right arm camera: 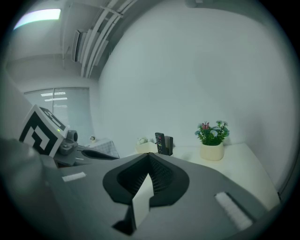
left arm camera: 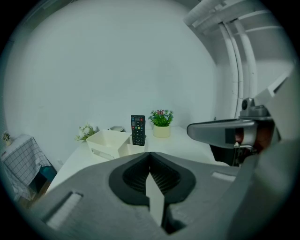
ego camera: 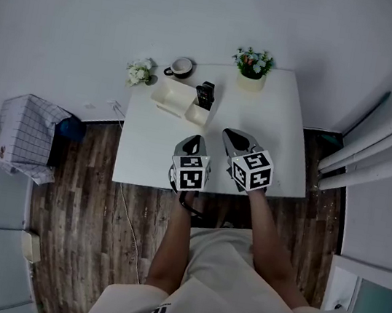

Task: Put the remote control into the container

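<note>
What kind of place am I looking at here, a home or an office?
Probably a plain room in a home or a test studio: a white table with a potted plant, wood-plank floor, and exposed pipes along one wall.

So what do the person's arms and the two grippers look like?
The left gripper and right gripper match: grey moulded shells, black ribbed pads, and a cube with black-and-white square markers on each. The person wears a cream top that leaves the forearms uncovered.

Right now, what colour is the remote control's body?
Black. The remote control shows best in the left gripper view.
</note>
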Available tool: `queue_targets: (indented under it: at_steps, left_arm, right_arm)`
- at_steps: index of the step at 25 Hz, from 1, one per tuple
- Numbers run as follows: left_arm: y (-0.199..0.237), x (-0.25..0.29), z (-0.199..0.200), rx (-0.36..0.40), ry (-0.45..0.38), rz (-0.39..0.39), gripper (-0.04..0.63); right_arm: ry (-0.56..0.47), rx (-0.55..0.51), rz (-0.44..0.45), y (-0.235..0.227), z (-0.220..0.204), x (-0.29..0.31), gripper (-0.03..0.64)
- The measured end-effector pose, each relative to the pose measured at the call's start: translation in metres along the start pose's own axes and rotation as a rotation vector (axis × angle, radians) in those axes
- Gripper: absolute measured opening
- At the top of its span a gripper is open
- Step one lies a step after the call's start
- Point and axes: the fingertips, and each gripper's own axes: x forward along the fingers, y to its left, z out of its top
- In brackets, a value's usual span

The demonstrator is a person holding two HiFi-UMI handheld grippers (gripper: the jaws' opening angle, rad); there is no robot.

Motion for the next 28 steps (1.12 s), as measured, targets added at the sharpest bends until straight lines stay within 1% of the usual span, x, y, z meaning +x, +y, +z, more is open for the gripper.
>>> queue_targets:
  at_steps: [4, 7, 13, 16, 21, 26, 28]
  left_arm:
    - [0.001, -0.001, -0.002, -0.006, 0.004, 0.008, 0.005]
    - [0.005, -0.003, -0.004, -0.011, 0.009, 0.017, 0.005]
    - [0.007, -0.006, -0.005, -0.016, 0.008, 0.024, 0.005]
    - [0.008, -0.006, -0.007, -0.016, 0.012, 0.024, 0.005]
    - [0.008, -0.004, -0.007, -0.017, 0.010, 0.025, 0.005]
    - [0.009, -0.003, -0.008, -0.018, 0.010, 0.026, 0.005]
    - [0.012, -0.003, -0.007, -0.020, 0.004, 0.038, 0.005]
  right_arm:
    - [-0.001, -0.010, 0.014, 0.002, 0.000, 0.000, 0.002]
    - [0.034, -0.026, 0.018, 0.004, -0.006, 0.002, 0.002]
    - [0.055, -0.035, 0.023, 0.007, -0.009, 0.005, 0.002]
    - [0.058, -0.030, 0.017, 0.006, -0.009, 0.005, 0.002]
    - [0.042, -0.036, 0.044, 0.011, -0.007, 0.005, 0.002]
    - [0.032, -0.046, 0.014, 0.007, -0.007, 0.006, 0.002]
    - [0.054, -0.047, 0.011, 0.005, -0.010, 0.008, 0.002]
